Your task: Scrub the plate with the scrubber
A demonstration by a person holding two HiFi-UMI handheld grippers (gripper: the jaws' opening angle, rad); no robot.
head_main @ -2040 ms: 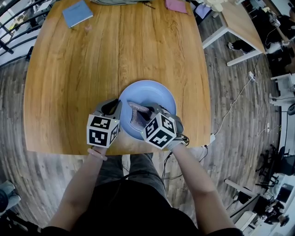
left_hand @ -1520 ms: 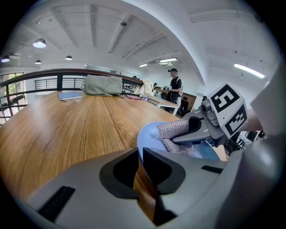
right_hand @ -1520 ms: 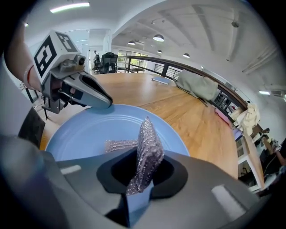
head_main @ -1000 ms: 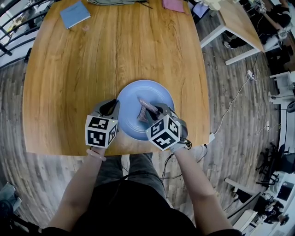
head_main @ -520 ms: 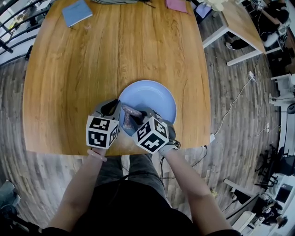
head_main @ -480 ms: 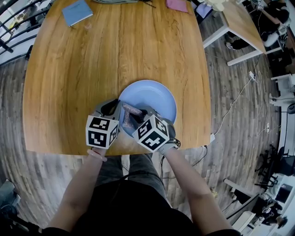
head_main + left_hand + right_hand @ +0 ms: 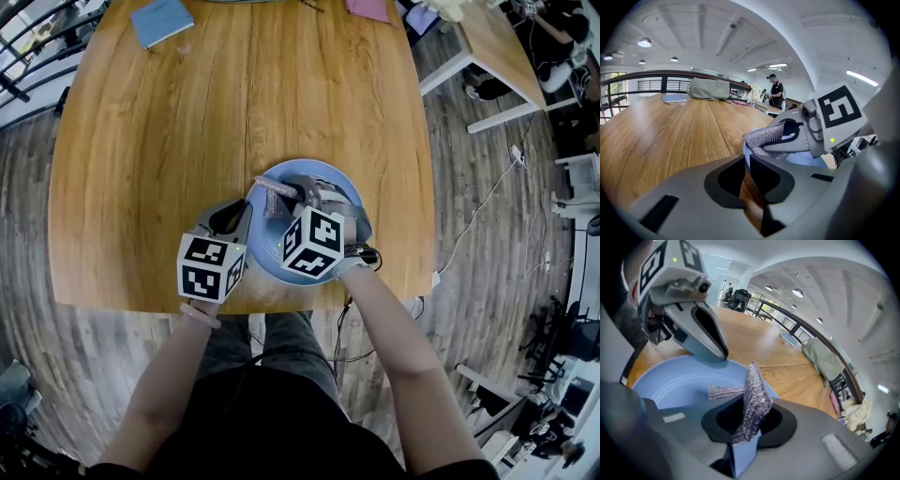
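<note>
- Head view: the blue plate lies at the bench's near edge. The left gripper is at its left rim, the right gripper above it.
- Left gripper view: the fingers are clenched on the plate rim.
- Right gripper view: the fingers grasp the silver scrubber over the plate.

Jaws tight: left gripper on plate rim, right gripper on scrubber.

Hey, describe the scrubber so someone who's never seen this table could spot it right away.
On the wooden table, near the person's edge, sits a blue plate. Over it, the right gripper pinches the scrubber: a small silvery-purple mesh pad, the only glittery, soft thing there.
</note>
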